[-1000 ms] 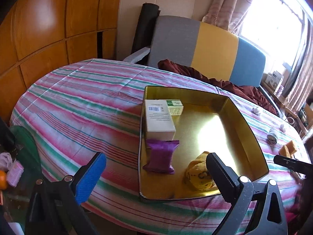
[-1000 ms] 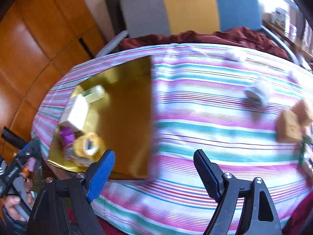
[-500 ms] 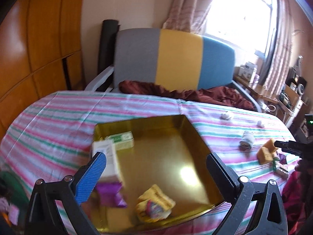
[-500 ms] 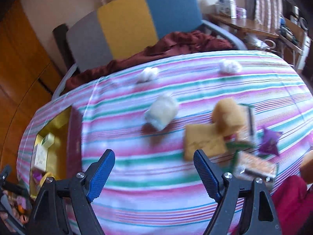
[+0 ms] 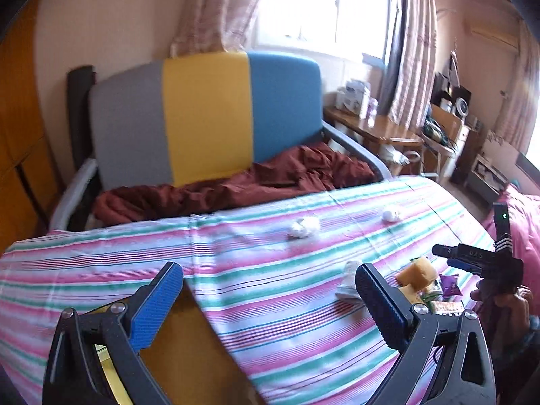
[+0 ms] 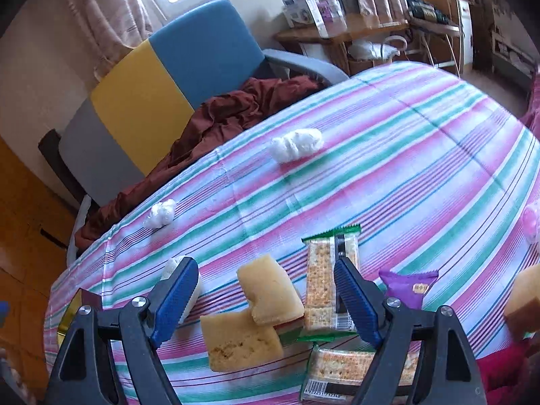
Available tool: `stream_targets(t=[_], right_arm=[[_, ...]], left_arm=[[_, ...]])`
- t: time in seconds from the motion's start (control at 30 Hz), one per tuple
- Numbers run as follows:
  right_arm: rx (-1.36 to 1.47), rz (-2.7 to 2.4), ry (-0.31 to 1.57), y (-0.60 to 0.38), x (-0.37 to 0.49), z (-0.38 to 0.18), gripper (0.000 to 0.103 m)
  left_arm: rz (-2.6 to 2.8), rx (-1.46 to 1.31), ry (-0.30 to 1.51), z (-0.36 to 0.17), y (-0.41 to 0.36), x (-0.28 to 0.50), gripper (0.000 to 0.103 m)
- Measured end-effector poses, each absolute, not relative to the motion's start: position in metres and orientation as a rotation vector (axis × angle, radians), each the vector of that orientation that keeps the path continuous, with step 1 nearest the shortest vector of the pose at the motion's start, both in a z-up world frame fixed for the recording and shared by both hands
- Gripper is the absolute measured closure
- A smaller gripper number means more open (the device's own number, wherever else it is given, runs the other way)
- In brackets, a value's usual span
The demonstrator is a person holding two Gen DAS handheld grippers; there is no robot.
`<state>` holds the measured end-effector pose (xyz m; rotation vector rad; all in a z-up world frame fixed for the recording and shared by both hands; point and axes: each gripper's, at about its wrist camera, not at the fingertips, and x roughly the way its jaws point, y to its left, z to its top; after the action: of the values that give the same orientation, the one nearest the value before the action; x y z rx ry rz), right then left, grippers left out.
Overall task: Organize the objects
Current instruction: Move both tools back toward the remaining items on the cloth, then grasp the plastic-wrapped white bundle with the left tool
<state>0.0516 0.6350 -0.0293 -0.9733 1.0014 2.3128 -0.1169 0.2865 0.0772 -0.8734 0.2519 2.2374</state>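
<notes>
A table covered with a cloth of pink, green and white stripes (image 6: pixel 388 155) carries everything. On it lie two crumpled white paper balls (image 6: pixel 297 143), well apart, and a white roll (image 5: pixel 347 285). Near the front edge, two yellow sponge cake pieces (image 6: pixel 266 290) touch each other, beside two clear cracker packets with green ends (image 6: pixel 324 280) and a purple snack packet (image 6: pixel 410 287). A gold metal tray (image 5: pixel 189 347) is at the left.

Striped cloth tablecover (image 6: pixel 388 141); glossy plastic cracker wrappers (image 6: pixel 329 280); matt porous sponges (image 6: pixel 270 290); ribbed claw pads (image 6: pixel 175 298).
</notes>
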Motion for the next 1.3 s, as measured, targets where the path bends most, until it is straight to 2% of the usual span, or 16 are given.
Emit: stream_targets(t=[0.2,0.37,0.63,0.9,0.93,1.0,1.07,1.3], right_arm=[[-0.983,2.37,1.049,0.633,0.05,-0.027,0.019],[-1.044,2.447,0.981,0.618,0.041,-0.025,0.019],[-1.101,2.522,0.909,0.599,0.034,-0.022,0.019],[-1.134,2.553,0.875,0.59,0.03,-0.022,0.019],[-1.14,2.554,0.87,0.589,0.029,-0.023,0.019],[-1.153,2.551,0.859,0.588,0.029,-0.024,0.019],[-1.153,2.549,0.855,0.588,0.028,-0.025,0.019],[-1.176,2.539,0.821,0.585,0.024,-0.028,0.019]], left_arm=[[2.172,-1.0,0.412,0.037,0.371,-0.155,0.0],[2.165,-1.092,0.527,-0.004,0.421,-0.189,0.0],[2.155,-1.144,0.519,-0.043,0.478,-0.231,0.0],[2.158,-1.151,0.594,-0.075,0.528,-0.257,0.002],[2.166,-1.166,0.606,-0.081,0.531,-0.259,0.01],[2.142,-1.245,0.595,-0.097,0.532,-0.265,0.055],[2.156,-1.245,0.527,-0.098,0.523,-0.263,0.057],[2.183,-1.272,0.491,-0.097,0.475,-0.23,0.062]])
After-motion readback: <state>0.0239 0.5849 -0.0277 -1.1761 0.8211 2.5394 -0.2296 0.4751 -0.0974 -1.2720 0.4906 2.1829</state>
